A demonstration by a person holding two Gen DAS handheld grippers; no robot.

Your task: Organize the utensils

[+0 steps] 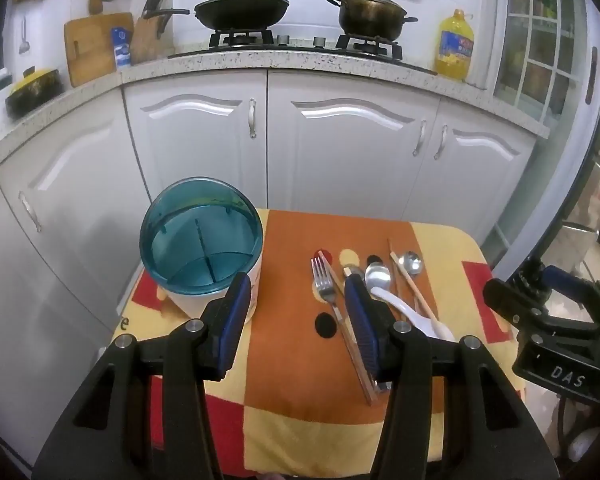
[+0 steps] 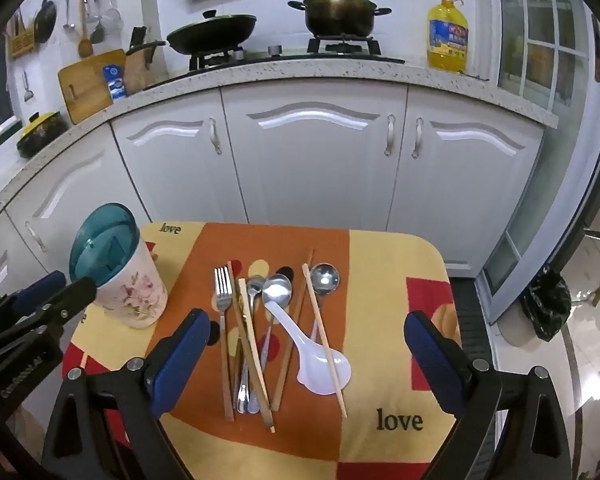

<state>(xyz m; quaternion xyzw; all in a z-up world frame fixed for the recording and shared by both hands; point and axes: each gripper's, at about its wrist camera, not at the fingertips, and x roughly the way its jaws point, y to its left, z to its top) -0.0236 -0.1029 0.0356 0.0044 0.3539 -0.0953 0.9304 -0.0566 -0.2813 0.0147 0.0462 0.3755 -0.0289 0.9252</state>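
A white floral utensil holder (image 2: 134,294) with a divided teal top (image 1: 201,236) stands at the table's left. A fork (image 2: 221,286), metal spoons (image 2: 278,289), a white plastic spoon (image 2: 314,360) and several chopsticks (image 2: 324,340) lie side by side on the cloth. My left gripper (image 1: 296,294) is open and empty, hovering between the holder and the fork (image 1: 323,280). My right gripper (image 2: 306,332) is open and empty above the near ends of the utensils. The right gripper also shows in the left wrist view (image 1: 540,312), and the left gripper in the right wrist view (image 2: 40,300).
The small table wears an orange, yellow and red cloth (image 2: 384,420). White cabinets (image 2: 312,160) stand close behind it, with a stove, wok (image 1: 242,10) and pot (image 1: 370,12) on the counter. An oil bottle (image 2: 447,36) stands at the right.
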